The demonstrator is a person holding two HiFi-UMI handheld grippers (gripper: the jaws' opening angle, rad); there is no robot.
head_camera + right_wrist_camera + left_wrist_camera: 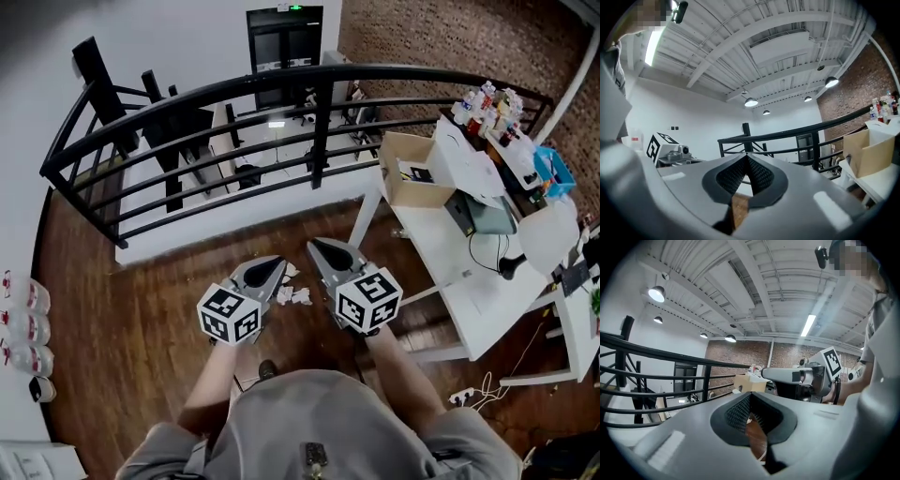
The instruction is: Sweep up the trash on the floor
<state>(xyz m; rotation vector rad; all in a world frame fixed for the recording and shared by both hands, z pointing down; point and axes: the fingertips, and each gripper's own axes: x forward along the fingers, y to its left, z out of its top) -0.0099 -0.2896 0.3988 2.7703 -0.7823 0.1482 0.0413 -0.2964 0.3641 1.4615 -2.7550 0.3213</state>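
Several crumpled white paper scraps [293, 295] lie on the dark wooden floor [141, 319], just below and between my two grippers in the head view. My left gripper [275, 265] is held up at about waist height, its jaws shut with nothing between them [751, 394]. My right gripper [322, 246] is close beside it, also shut and empty [746, 156]. Both point roughly level towards the black railing [319, 122]. In the left gripper view the right gripper's marker cube [830, 362] shows at the right.
The curved black railing stands right ahead, with a lower level beyond it. A white table [450, 234] at the right carries a cardboard box [412, 169], bottles [487, 103] and cables. Several bottles [23, 328] stand at the left wall. A power strip [464, 396] lies at the lower right.
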